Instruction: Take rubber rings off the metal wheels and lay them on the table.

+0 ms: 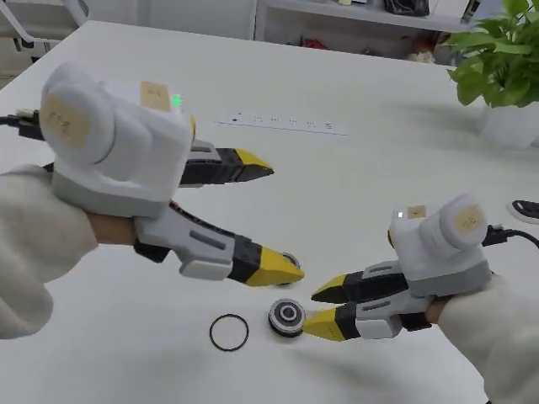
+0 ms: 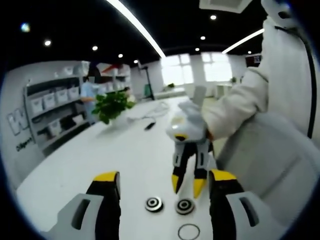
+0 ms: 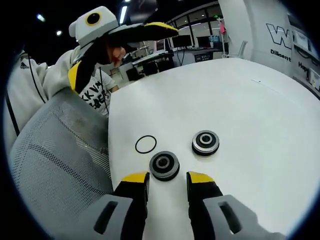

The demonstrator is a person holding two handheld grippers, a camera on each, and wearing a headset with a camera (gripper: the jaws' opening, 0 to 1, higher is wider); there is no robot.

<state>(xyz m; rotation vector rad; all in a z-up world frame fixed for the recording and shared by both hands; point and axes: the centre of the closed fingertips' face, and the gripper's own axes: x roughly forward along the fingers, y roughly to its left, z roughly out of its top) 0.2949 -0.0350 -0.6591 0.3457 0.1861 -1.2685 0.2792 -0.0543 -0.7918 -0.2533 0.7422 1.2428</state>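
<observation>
Left gripper: nearest the headset, my left gripper (image 1: 271,217) hangs above the table with its yellow-tipped fingers wide apart, holding nothing.
Nearer wheel: the small round metal wheel (image 3: 164,165) with a dark hub lies flat, just ahead of the gap between my right fingers.
Right gripper: my right gripper (image 1: 318,310) sits low over the table, fingers apart. I cannot tell whether one tip touches the wheel's rim or is just beside it.
Second wheel: the second metal wheel (image 3: 205,142) lies flat near the first, not touching it.
Loose ring: one thin black rubber ring (image 1: 229,332) lies flat just beside the nearer wheel.
Table: the white table (image 1: 362,168) is smooth and bare around them.
Risk: if I close on the wheel from this shallow angle, I expect it to skate or flip away. Nothing pins it down, because my left fingers are high above it.
Risk: a stretched ring could snap off and roll away.
Farther out: a potted green plant (image 1: 497,50) stands well apart.
</observation>
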